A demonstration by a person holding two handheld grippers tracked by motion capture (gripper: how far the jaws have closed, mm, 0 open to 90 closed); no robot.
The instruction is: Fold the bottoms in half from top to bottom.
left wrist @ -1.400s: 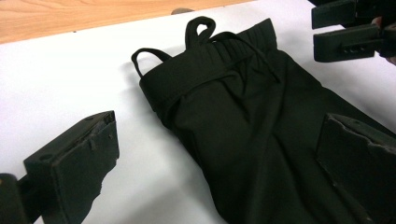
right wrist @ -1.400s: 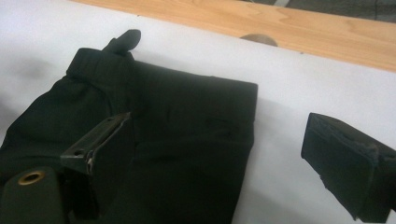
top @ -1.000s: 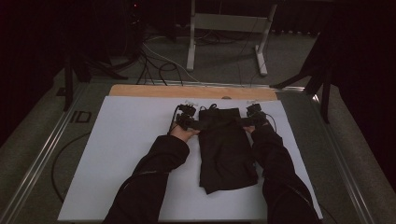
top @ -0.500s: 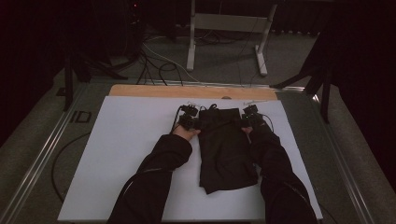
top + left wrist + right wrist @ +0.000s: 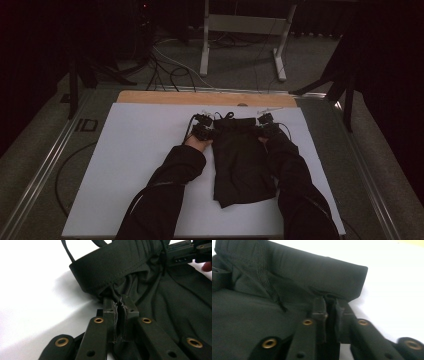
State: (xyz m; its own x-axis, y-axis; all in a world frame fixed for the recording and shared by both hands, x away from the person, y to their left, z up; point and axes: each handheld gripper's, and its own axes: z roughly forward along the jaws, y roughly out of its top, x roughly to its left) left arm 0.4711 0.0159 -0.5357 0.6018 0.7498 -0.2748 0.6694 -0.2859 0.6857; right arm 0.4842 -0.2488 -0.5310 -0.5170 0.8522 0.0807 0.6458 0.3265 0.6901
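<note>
A black garment with an elastic waistband (image 5: 242, 160) lies folded lengthwise on the white board (image 5: 135, 165), waistband at the far end. My left gripper (image 5: 209, 132) is at the waistband's left corner and my right gripper (image 5: 262, 131) at its right corner. In the left gripper view the jaws (image 5: 121, 301) are shut on gathered fabric just under the waistband (image 5: 112, 267). The right gripper view has its jaws (image 5: 328, 300) pinched on cloth under the waistband's folded edge (image 5: 317, 272). A black drawstring (image 5: 265, 282) hangs across the fabric.
A wooden strip (image 5: 175, 97) runs along the board's far edge. Metal rails (image 5: 50, 160) flank the table. Cables (image 5: 170, 70) and a white stand (image 5: 245, 30) sit on the floor beyond. Bare white board stretches to the left of the garment.
</note>
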